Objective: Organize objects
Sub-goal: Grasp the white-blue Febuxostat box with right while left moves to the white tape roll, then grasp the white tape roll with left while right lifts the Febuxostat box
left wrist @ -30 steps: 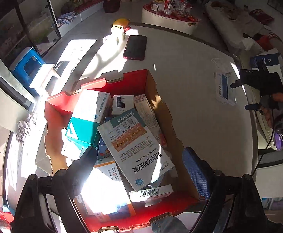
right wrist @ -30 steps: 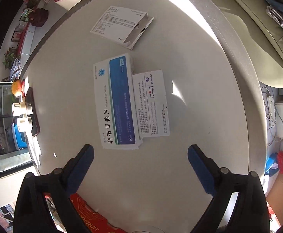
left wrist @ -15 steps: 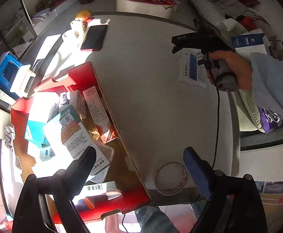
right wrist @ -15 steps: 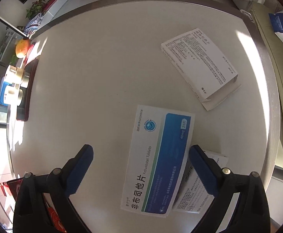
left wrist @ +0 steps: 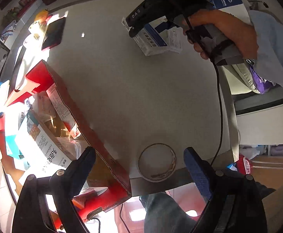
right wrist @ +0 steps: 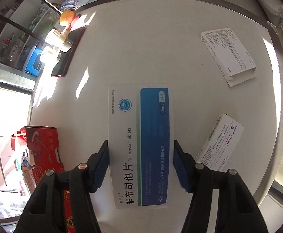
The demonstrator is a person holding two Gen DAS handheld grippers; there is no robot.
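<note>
Now the right gripper (right wrist: 141,161), its jaws just closing, clamps the blue-and-white tablet box (right wrist: 140,145) at lower centre; the left gripper (left wrist: 139,162) gapes empty.

My right hand-held gripper (right wrist: 141,160) stands over the middle of the desk (right wrist: 160,44) with the Febuxostat box (right wrist: 141,145) between its fingers. Just right of that box, toward the right edge, lies a smaller box (right wrist: 221,143); a 3rd box (right wrist: 228,53) lies well apart near the far right edge. The phone (right wrist: 68,52) and cups (right wrist: 58,38) sit at the far left edge. The carton (left wrist: 94,136) holding more boxes sits at the near left edge, a tape roll (left wrist: 157,162) just beside it under my left hand-held gripper (left wrist: 139,161).
</note>
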